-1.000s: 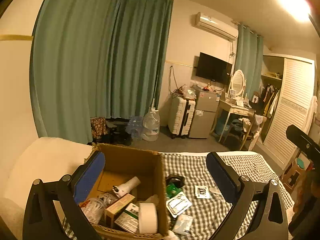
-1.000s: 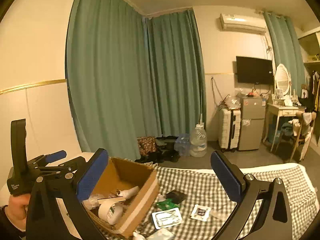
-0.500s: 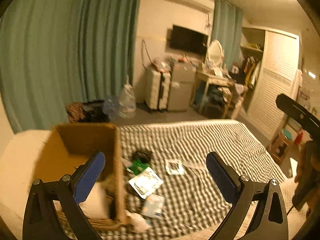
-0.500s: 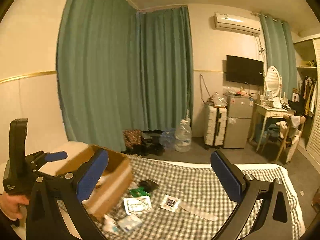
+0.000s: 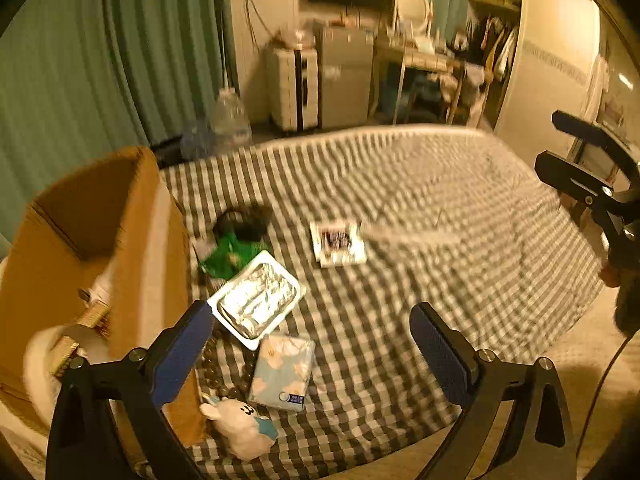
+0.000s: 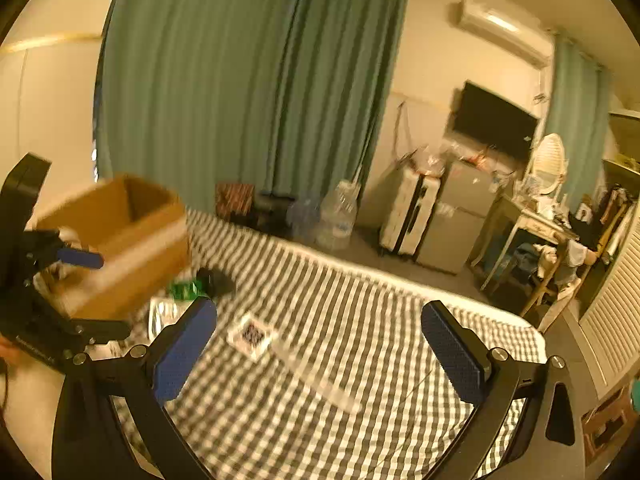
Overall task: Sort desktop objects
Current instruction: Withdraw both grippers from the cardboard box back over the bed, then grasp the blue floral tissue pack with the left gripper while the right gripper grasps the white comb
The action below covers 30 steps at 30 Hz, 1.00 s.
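Observation:
A cardboard box with several items inside stands at the left on a checked cloth. Beside it lie a foil blister tray, a green packet, a black object, a small printed sachet, a pale blue tissue pack, a white plush toy and a clear flat strip. My left gripper hovers open above the tissue pack, holding nothing. My right gripper is open and empty over the sachet and strip; the box is at its left.
The checked cloth covers a bed whose near edge runs below my left gripper. Green curtains, a water jug, a suitcase, a small fridge and a dressing table stand beyond the bed. The other gripper shows at right.
Both views have swung right and tilted down toward the loose items on the cloth. The box has slid to the left of each view. Both grippers stay open and empty.

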### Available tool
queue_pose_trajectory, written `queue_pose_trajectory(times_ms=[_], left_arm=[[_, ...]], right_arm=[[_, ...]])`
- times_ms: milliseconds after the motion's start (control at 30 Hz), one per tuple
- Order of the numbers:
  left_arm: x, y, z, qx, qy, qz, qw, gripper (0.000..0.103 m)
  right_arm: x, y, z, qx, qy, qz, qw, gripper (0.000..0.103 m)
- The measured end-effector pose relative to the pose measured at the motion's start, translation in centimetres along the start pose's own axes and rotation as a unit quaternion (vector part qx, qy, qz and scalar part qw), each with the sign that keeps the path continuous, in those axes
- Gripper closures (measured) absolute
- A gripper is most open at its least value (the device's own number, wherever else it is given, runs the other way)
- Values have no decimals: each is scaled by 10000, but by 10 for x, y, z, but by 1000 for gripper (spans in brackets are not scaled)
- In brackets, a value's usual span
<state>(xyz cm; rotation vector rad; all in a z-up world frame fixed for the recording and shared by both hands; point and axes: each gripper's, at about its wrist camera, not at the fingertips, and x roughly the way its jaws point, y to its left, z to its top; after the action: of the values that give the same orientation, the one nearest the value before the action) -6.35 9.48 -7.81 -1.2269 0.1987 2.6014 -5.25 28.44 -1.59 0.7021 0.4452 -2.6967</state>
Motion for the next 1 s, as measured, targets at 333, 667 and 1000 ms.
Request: queue_pose_trajectory(times_ms=[333, 667, 1000], left_arm=[[68, 2, -31, 235, 1023, 84, 9944, 7], [113, 11, -54, 143, 1831, 33, 9830, 13], [109, 6, -62, 238, 1701, -363, 9845, 50]], right_arm=[[89, 1, -54, -547, 1174, -143, 9915, 0], [140, -3, -81, -875, 1471, 64, 9852, 1], [199, 14, -95, -1384, 2012, 61, 9697, 5]])
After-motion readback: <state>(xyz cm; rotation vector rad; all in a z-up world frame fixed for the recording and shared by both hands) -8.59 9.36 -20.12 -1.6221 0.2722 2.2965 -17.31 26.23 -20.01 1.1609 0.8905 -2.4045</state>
